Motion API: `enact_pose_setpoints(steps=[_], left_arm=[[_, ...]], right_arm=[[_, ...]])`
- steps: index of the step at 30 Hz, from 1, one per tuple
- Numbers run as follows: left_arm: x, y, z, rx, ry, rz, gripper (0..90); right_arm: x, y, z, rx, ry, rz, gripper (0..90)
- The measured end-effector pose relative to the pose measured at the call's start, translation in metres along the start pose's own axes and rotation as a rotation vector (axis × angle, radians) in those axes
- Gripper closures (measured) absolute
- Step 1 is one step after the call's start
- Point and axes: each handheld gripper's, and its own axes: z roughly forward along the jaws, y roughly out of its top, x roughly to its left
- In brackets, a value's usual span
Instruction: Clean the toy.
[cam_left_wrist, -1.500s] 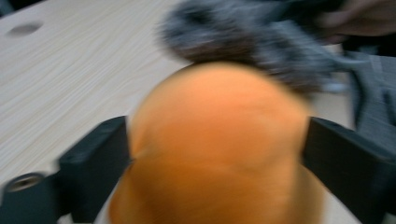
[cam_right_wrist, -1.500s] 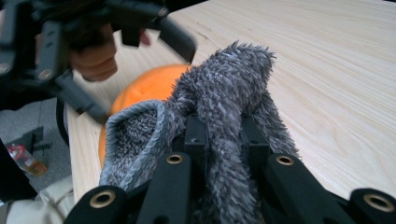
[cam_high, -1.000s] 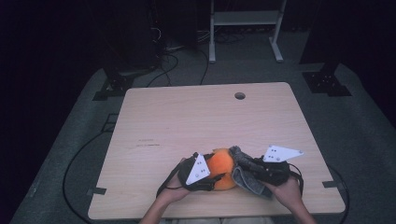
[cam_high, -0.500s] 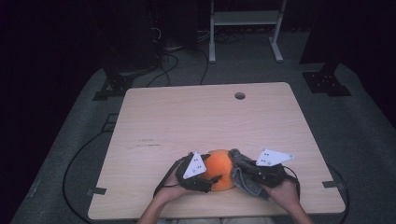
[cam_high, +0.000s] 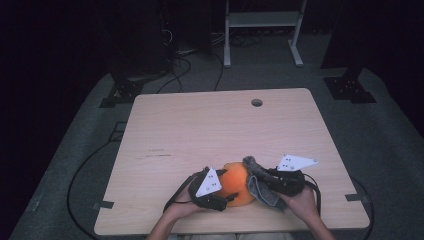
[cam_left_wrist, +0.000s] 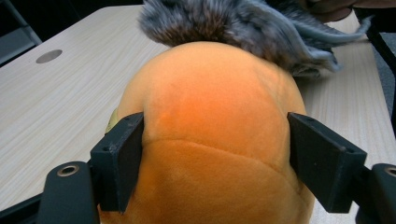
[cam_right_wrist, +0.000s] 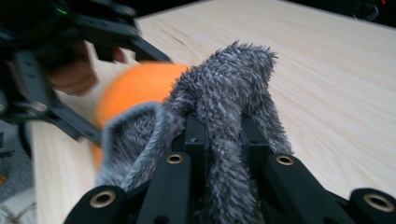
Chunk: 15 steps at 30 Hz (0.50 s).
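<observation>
You see the orange plush (cam_left_wrist: 210, 130) in smooth, short-piled velvety cloth, matt. The grey fur (cam_right_wrist: 224, 93) is long, shaggy and tipped pale. Your gripper pads (cam_left_wrist: 119, 163) look like matt black plastic. The table (cam_high: 200, 130) is pale wood grain, smooth and faintly sheened.

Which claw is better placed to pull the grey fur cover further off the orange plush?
Right. The right claw is shut on the grey fur cover, while the left claw, its jaws just opened, straddles the orange plush to steady it.
</observation>
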Motion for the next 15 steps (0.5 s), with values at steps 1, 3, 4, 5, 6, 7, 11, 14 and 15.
enact_pose_setpoints(steps=[1,3,4,5,6,7,11,14,15], left_arm=[[0.000,0.000,0.000,-0.002,-0.002,-0.002,22.8],[0.000,0.000,0.000,-0.003,-0.002,0.001,22.8],[-0.001,0.000,-0.001,-0.004,-0.003,0.002,22.8],[-0.001,0.000,-0.001,-0.003,-0.004,0.001,22.8],[-0.001,0.000,-0.001,-0.003,-0.004,0.001,22.8],[0.000,0.000,-0.001,0.001,-0.007,0.001,22.8],[0.000,-0.001,-0.002,0.001,-0.007,0.001,22.8],[0.000,-0.001,-0.002,0.000,-0.007,0.001,22.8],[0.000,-0.001,-0.002,-0.001,-0.006,0.000,22.8]], right_arm=[[-0.003,-0.003,-0.001,0.023,-0.019,0.001,76.6],[-0.011,-0.010,-0.003,0.063,-0.035,0.042,76.6],[-0.015,-0.013,-0.004,0.077,-0.042,0.048,76.6],[-0.016,-0.015,-0.004,0.079,-0.043,0.053,76.6],[-0.017,-0.016,-0.005,0.068,-0.037,0.061,76.7],[-0.016,-0.015,-0.006,0.054,-0.040,0.054,76.7],[-0.005,-0.002,-0.007,-0.042,-0.004,0.023,76.5],[-0.001,-0.004,-0.001,-0.018,-0.014,0.006,76.3],[-0.004,-0.007,0.000,-0.018,-0.008,0.027,76.3]])
